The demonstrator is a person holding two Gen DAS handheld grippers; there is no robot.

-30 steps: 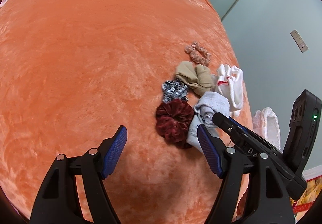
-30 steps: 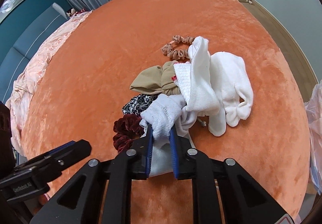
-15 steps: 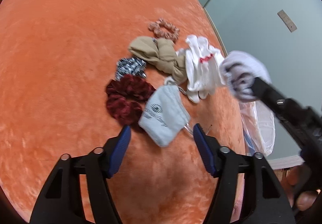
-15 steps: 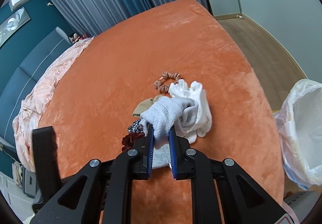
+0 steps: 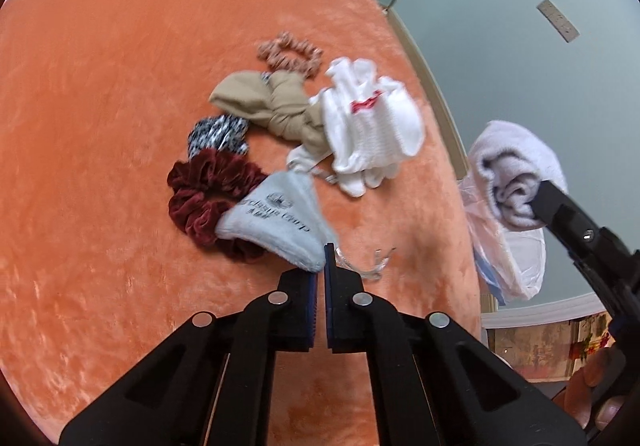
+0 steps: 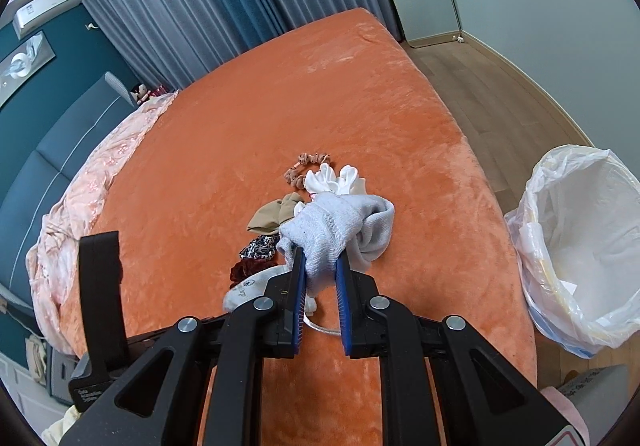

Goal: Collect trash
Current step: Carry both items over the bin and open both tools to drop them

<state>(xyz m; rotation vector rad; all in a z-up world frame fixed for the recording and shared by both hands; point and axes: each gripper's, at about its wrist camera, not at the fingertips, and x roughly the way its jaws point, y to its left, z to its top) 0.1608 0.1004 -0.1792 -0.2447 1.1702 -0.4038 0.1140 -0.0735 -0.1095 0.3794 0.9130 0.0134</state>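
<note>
Right hand-held gripper (image 6: 319,266) pinched a rolled grey-white sock (image 6: 340,230), gripped at the ribbed cuff so the bundle hung clear above the bed (image 6: 280,105). In the left wrist view the same sock (image 5: 516,173) sat out past the bed edge, in line with the bag-lined trash bin (image 5: 516,258); judged mid-carry toward a drop. The bin (image 6: 580,246) stood on the floor just beside the bed, bag mouth open wide, probably so things can be dropped in one-handed.

Left hand-held gripper (image 5: 321,266) was pressed together, fingertips at the lower corner of a pale blue face mask (image 5: 280,217). Looked like it was nipping that corner, but blur made real contact hard to confirm; a clear elastic loop (image 5: 368,266) lay just right of the tips. Likely staged as the next item while the right side unloads.

Rest of the pile on the bed, all touching or near each other: dark red velvet scrunchie (image 5: 204,193) partly under the mask, black-white patterned scrunchie (image 5: 218,131), tan knotted headband (image 5: 272,105), pink scrunchie (image 5: 290,53), white socks (image 5: 372,125). Task early; most items remained uncollected.
</note>
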